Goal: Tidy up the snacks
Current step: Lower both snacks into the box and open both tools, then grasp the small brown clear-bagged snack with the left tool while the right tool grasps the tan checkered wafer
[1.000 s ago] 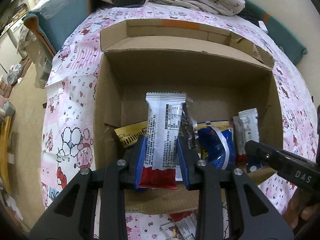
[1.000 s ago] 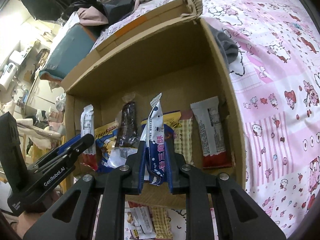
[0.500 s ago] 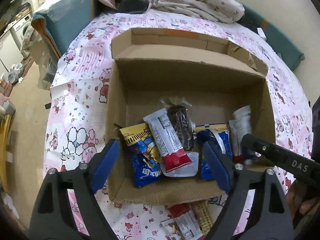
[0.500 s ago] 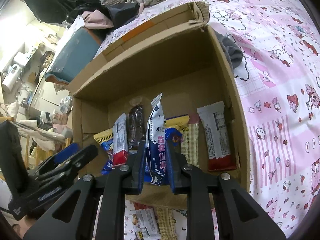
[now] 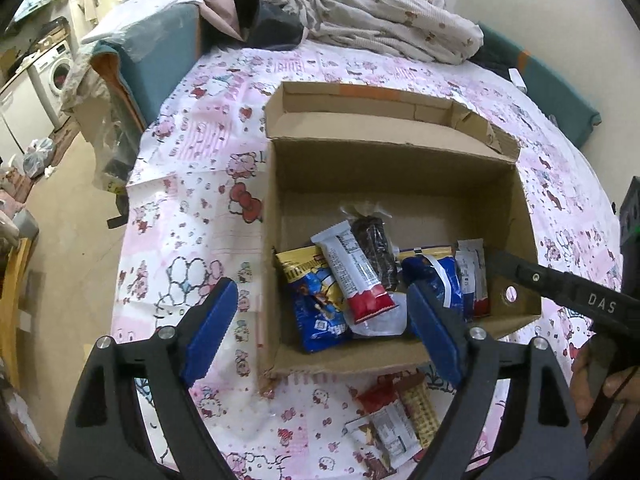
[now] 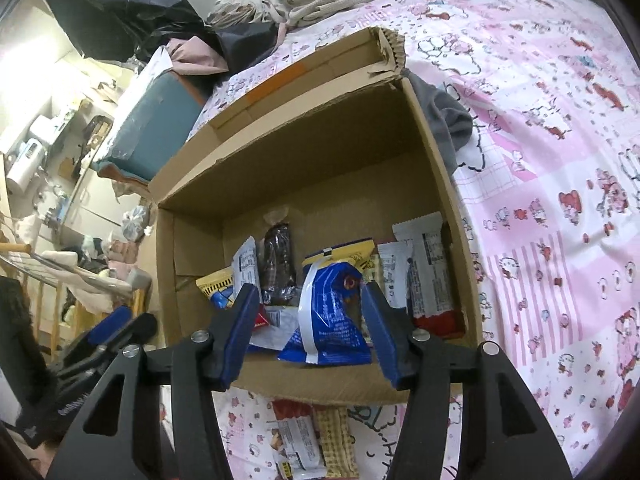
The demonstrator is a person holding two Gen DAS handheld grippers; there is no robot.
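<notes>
An open cardboard box (image 5: 516,216) sits on a pink cartoon-print bedsheet and holds several snacks. My left gripper (image 5: 320,296) hangs open and wide above the box's near edge, with nothing held. Below it lie a white-and-red bar (image 5: 352,272), a dark snack in clear wrap (image 5: 376,248) and a yellow-and-blue packet (image 5: 316,300). My right gripper (image 6: 310,292) is opening its jaws. A blue packet (image 6: 328,312) stands loose between them inside the box (image 6: 440,184). Two white-and-red bars (image 6: 432,272) lean at the box's right wall.
Loose snack bars (image 5: 396,420) lie on the sheet just in front of the box. Crumpled bedding (image 5: 392,28) is piled behind it, and a teal cushion (image 5: 160,52) stands at the back left. Bare floor drops off to the left. A person's hand (image 5: 592,384) grips the right tool.
The left gripper let go of the white-and-red bar, which now lies in the box, then drew back and up. The right jaws parted off the blue packet.
</notes>
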